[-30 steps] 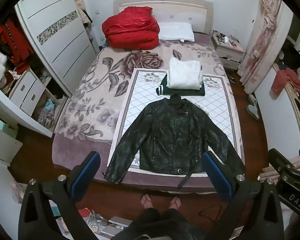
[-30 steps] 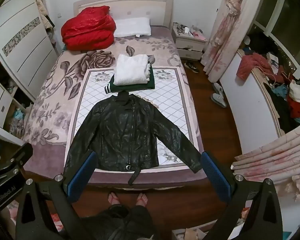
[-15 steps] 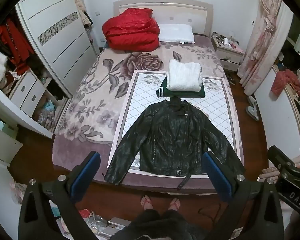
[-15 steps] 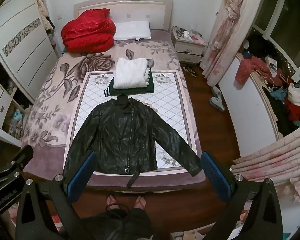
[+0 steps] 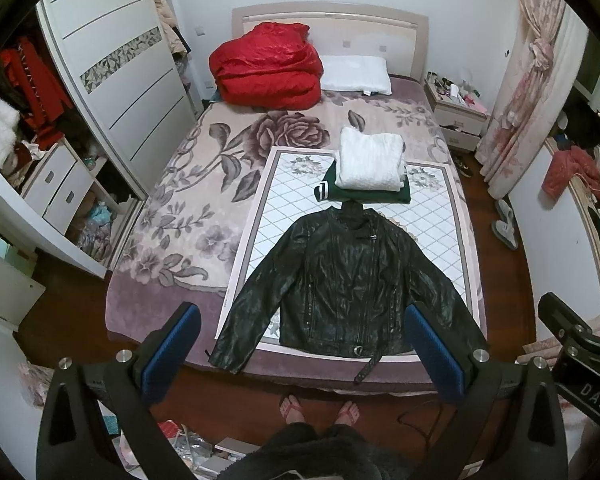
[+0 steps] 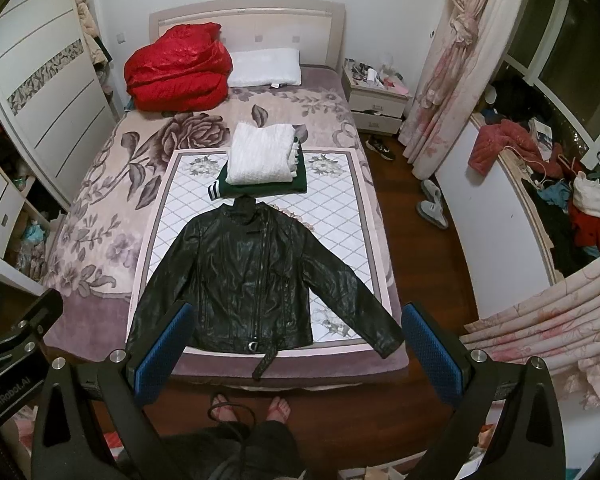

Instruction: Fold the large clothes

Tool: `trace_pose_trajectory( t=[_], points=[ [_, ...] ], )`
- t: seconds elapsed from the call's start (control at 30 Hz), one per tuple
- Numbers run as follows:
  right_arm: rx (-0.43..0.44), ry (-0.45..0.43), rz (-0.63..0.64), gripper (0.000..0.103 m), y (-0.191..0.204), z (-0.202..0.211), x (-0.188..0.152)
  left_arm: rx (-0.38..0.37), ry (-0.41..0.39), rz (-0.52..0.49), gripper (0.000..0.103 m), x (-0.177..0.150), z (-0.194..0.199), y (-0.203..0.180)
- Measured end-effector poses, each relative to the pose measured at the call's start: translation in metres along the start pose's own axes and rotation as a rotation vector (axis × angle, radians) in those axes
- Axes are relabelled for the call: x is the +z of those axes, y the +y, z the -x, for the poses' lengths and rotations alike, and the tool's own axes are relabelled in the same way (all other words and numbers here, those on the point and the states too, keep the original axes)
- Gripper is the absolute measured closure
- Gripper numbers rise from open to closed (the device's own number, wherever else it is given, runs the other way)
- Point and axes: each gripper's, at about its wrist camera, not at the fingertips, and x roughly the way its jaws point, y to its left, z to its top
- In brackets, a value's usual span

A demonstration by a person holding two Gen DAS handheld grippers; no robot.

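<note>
A black leather jacket (image 5: 346,280) lies flat, front up, sleeves spread, on a white quilted mat (image 5: 284,208) at the foot of the bed; it also shows in the right wrist view (image 6: 256,276). Its belt hangs over the bed's edge. Behind its collar sits a folded white sweater (image 5: 370,158) on a folded green garment (image 5: 380,196). My left gripper (image 5: 300,350) is open and empty, high above the bed's foot. My right gripper (image 6: 296,348) is open and empty, also well above the jacket.
A red duvet (image 5: 264,66) and a white pillow (image 5: 356,74) lie at the headboard. A wardrobe (image 5: 112,80) stands on the left, a nightstand (image 6: 374,98) and curtains (image 6: 448,60) on the right. The person's feet (image 5: 320,406) stand on the wood floor at the bed's foot.
Both grippers have drawn back and up a little, so the bed and jacket sit slightly farther off. The jacket has not moved.
</note>
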Motion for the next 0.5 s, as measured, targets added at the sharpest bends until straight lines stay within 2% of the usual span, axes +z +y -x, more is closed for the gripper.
trace_pose_trajectory(
  t=[0.5],
  points=[
    [-0.005,-0.009,0.001,0.0,-0.0004,0.0047,0.0048,-0.003,-0.005,-0.001,0.0,-0.0034,-0.0004,-0.0002]
  ],
)
